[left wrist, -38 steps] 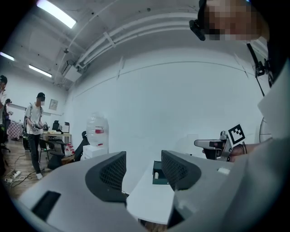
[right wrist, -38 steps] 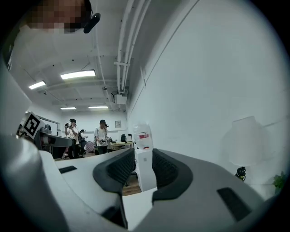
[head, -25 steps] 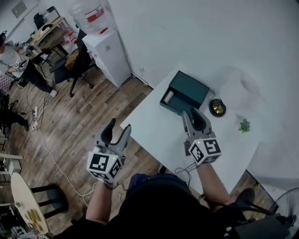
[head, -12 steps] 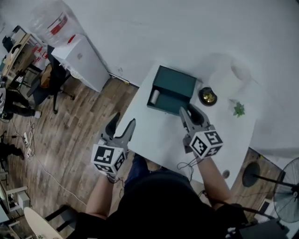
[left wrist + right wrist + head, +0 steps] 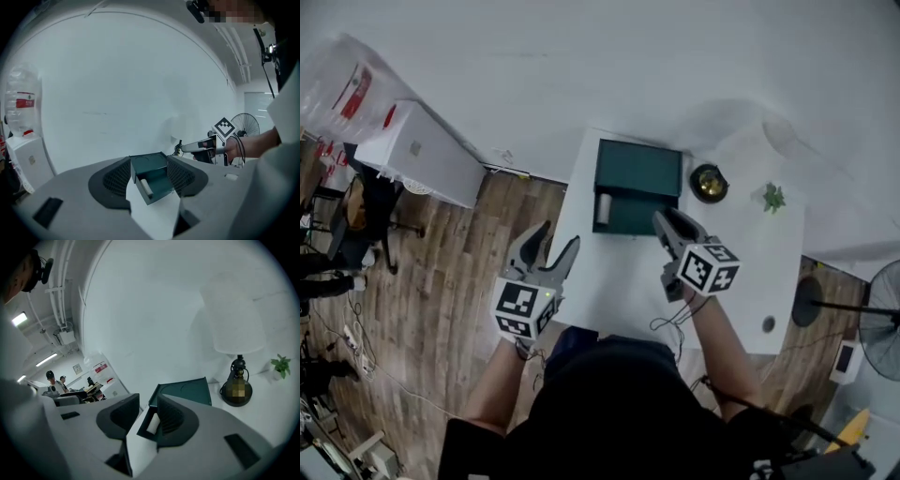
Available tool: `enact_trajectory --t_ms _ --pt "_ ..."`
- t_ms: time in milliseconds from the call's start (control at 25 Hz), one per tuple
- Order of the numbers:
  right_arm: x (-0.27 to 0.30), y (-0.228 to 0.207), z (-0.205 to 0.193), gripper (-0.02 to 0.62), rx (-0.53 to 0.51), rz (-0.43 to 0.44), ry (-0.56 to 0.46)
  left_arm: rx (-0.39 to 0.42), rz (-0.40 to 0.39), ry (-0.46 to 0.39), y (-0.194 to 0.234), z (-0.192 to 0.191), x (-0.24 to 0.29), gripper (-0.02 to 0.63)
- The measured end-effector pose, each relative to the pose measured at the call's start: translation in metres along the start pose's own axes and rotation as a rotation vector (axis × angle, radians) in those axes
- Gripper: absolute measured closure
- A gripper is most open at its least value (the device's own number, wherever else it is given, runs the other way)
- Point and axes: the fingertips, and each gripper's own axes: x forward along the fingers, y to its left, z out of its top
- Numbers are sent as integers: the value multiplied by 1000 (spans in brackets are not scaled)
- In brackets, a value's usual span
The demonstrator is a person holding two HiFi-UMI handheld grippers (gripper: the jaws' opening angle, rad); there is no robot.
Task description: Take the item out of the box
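Observation:
A dark green box lies open on the white table, its lid folded back toward the wall. A white roll lies in the left end of its tray. My left gripper is open and empty, hanging over the table's left front edge, short of the box. My right gripper is open and empty just in front of the box's right front corner. The left gripper view frames the box and roll between the jaws of that gripper. The right gripper view shows the roll in the box.
A lamp with a dark round base and white shade stands right of the box, with a small green plant beyond. A water dispenser stands on the wood floor at left. A fan is at right.
Both grippers have dropped and moved forward toward the box. The head view has swung, so the box now sits square ahead. Both pairs of jaws stay apart and empty.

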Motion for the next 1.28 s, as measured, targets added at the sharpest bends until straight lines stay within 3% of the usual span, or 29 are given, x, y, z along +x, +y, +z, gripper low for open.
enact_trajectory --t_ms 320,640,920,1160,1280 --pt "81 -9 -56 462 44 -38 227 -21 -79 86 36 -19 13 367" --pt "143 -18 -98 434 94 -55 470 -79 -46 115 74 -42 3 367" --pt "173 -18 -140 420 -17 -59 723 -111 -37 120 92 -55 -7 368" --pt "187 -22 -155 411 34 -80 775 -157 -17 92 96 -56 -11 376" --pt "191 -23 -162 409 -27 -100 814 -166 -6 88 98 -60 -19 382"
